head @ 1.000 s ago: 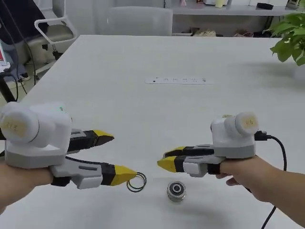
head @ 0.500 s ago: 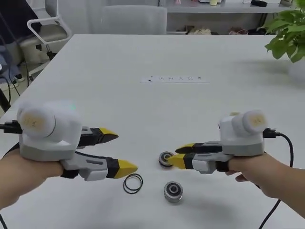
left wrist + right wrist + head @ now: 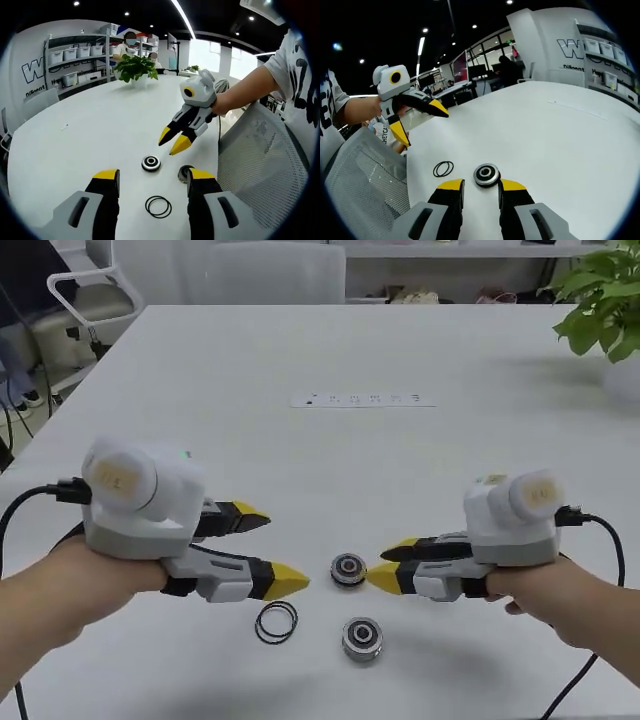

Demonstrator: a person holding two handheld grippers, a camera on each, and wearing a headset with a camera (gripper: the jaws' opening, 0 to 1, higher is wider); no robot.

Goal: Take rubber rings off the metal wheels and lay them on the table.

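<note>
Holding both pairs apart and empty, you have the right tongs (image 3: 385,565) nearer than the left tongs (image 3: 285,550) to the farther metal wheel (image 3: 348,569), flat on the counter (image 3: 400,460) just off their tips.

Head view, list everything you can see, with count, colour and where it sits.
table: one, white, under everything
wheels: two, metal, one between the two tools' tips, the other nearer the person
rings: two, black, overlapping, flat on the table left of the nearer wheel
power strip: one, white, mid-table
plant: one, green, far right
chairs: two, pale, one at the far end, one far left
left tool: one, grey with yellow tips, open, close to the rings
right tool: one, same colours, open, beside the farther wheel
hands: two, one on each tool, the other at right
</note>
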